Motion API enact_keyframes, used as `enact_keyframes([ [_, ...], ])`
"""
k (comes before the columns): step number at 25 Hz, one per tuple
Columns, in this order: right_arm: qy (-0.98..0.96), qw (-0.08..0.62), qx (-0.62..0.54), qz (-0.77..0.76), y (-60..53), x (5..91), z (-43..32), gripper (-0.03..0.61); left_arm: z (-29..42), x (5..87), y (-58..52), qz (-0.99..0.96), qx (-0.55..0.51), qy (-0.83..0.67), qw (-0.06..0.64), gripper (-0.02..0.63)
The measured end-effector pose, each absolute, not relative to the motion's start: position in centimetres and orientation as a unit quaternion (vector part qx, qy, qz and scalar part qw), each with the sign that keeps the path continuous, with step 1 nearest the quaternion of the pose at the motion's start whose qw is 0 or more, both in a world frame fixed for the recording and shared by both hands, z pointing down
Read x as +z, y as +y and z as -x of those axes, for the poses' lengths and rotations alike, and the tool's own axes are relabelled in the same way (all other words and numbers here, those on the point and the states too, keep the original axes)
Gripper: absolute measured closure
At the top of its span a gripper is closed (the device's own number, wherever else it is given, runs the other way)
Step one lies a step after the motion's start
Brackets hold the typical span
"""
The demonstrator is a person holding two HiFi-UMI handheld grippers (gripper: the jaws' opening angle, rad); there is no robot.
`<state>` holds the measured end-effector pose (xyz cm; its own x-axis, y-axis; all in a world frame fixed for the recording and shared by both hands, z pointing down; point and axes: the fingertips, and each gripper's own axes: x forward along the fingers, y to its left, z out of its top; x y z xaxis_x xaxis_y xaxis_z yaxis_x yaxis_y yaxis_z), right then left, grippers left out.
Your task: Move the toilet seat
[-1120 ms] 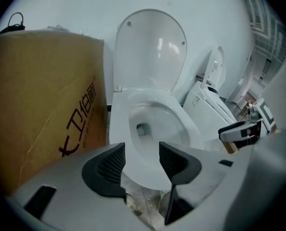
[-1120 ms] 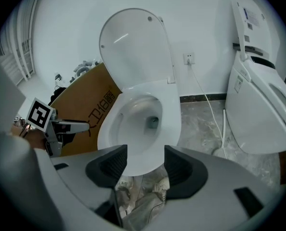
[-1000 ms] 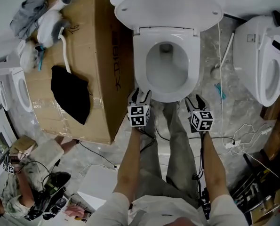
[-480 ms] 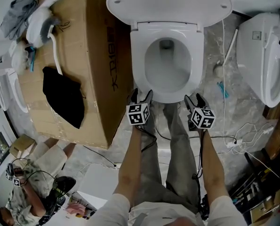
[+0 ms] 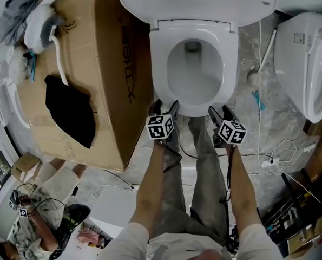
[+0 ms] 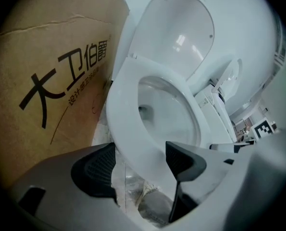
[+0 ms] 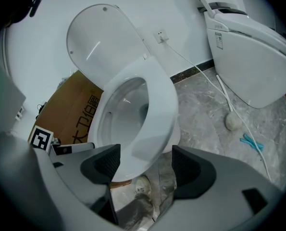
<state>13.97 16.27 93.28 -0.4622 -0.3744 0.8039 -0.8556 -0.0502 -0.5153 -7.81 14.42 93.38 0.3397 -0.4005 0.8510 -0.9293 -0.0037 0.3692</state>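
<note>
The white toilet seat [image 5: 158,64] lies flat on the bowl, and its lid [image 5: 196,1] stands raised at the back. My left gripper [image 5: 165,108] is at the seat's front left edge and my right gripper [image 5: 217,114] at its front right. In the left gripper view the seat's front rim [image 6: 126,124] runs between the opening jaws of that gripper [image 6: 140,162], with a gap at the left pad. In the right gripper view the rim [image 7: 159,114] sits between the opening jaws of that gripper [image 7: 145,166], and neither pad presses on it.
A big cardboard box [image 5: 104,75] stands close against the toilet's left side, with a black cloth [image 5: 69,110] on top. A second toilet [image 5: 307,64] stands at the right. Cables [image 5: 280,156] and a blue item [image 5: 256,99] lie on the marble floor. A person [image 5: 41,215] sits at lower left.
Both grippers' jaws have spread wider at the seat's front edge. The grippers have edged slightly closer to the rim. The seat has stayed down on the bowl.
</note>
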Motion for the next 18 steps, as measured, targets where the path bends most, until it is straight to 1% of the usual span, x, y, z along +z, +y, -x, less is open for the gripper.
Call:
enact_keyframes([
  [4, -0.664, 0.245, 0.539, -0.458, 16.4, 93.8, -12.8, 0.256, 8.0, 93.6, 14.5, -0.649, 0.282, -0.507, 0.492, 0.308],
  [10, -0.654, 0.268, 0.532, -0.466, 16.5, 93.9, -13.0, 0.259, 8.2, 93.4, 14.5, -0.642, 0.284, -0.513, 0.493, 0.31],
  [18, -0.656, 0.264, 0.532, -0.467, 16.6, 92.7, -13.1, 0.261, 8.2, 92.2, 14.6, -0.648, 0.28, -0.515, 0.486, 0.31],
])
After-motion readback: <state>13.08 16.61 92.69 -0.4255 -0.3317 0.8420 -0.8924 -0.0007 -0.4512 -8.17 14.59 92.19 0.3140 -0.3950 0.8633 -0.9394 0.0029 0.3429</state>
